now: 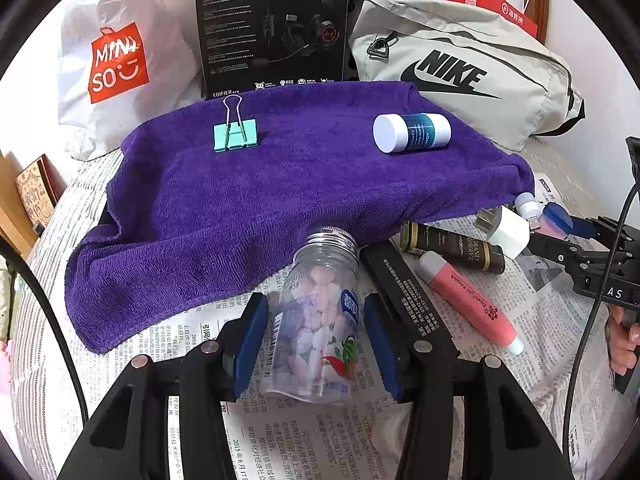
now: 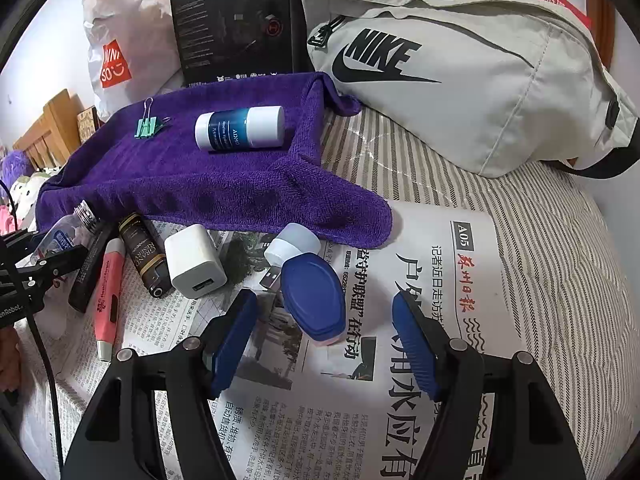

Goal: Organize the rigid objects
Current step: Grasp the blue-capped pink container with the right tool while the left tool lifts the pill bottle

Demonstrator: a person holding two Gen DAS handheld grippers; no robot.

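Observation:
A clear lidless jar [image 1: 320, 312] of pastel candies lies tilted on the newspaper [image 1: 304, 432]. It sits between the blue pads [image 1: 250, 344] of my left gripper [image 1: 316, 344]; a thin gap shows at the left pad, so the jaws stand open around it. My right gripper [image 2: 326, 340] is open, with a blue bottle [image 2: 314, 296] with a white cap lying between its fingertips, nearer the left one and untouched. On the purple towel [image 1: 280, 208] rest a green binder clip [image 1: 235, 134] and a white-and-blue bottle [image 1: 412, 132].
Between the grippers lie a white charger [image 2: 194, 262], a dark tube [image 2: 144, 258], a pink tube [image 2: 106, 292], a black box [image 1: 408, 292] and a USB plug [image 2: 270, 280]. A grey Nike bag [image 2: 460, 72], a headset box [image 1: 272, 28] and a Miniso bag [image 1: 116, 60] stand behind.

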